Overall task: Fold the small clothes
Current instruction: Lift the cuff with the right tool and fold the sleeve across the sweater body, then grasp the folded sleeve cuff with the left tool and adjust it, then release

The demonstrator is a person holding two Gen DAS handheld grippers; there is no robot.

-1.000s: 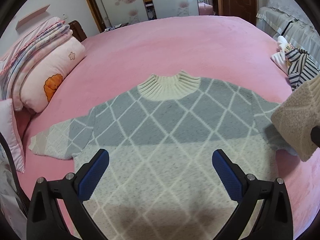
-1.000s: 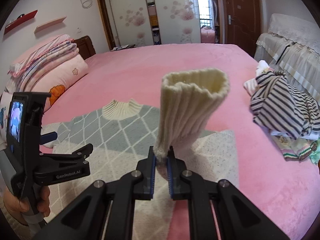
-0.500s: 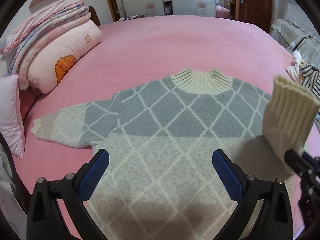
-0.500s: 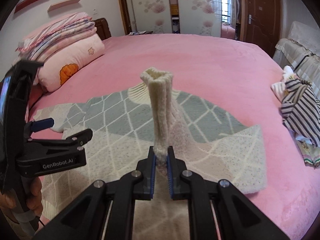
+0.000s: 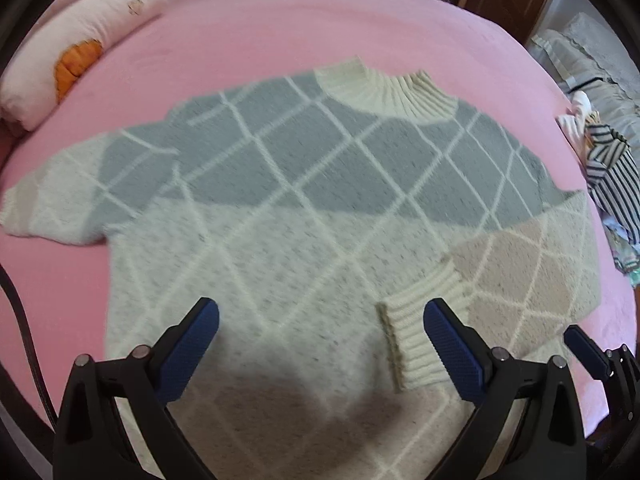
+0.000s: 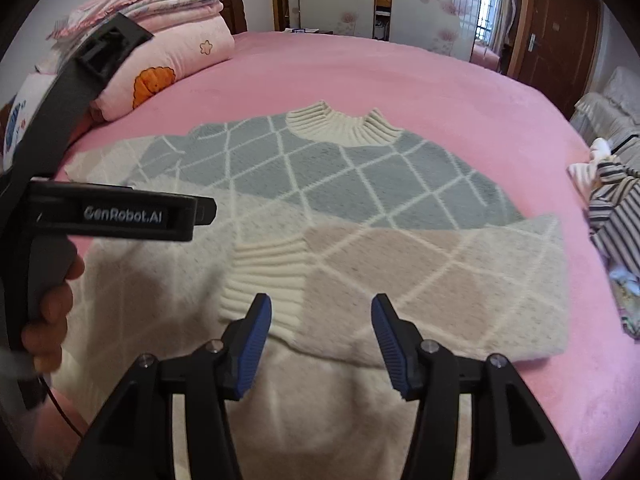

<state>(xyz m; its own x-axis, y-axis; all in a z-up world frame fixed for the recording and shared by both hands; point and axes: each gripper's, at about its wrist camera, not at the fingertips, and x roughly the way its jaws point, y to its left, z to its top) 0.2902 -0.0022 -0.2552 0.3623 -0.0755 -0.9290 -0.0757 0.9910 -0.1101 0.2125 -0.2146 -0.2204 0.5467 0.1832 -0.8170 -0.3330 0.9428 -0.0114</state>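
**Sleeve just dropped; fold could slip**

The sweater (image 5: 280, 208) lay flat on the pink bed (image 5: 280, 20). At left, the left gripper (image 5: 320, 344) hovered wide over the hem, empty, its jaws closing slightly; it might bunch the knit if it closed too deep. The folded sleeve's cuff (image 6: 264, 276) rested across the body (loosely, by the look of it) and could spring back. At right, the right gripper (image 6: 320, 332) stood half-wide, jaws opening, nothing pinched. A second before, it had clamped that cuff upright above the sweater.
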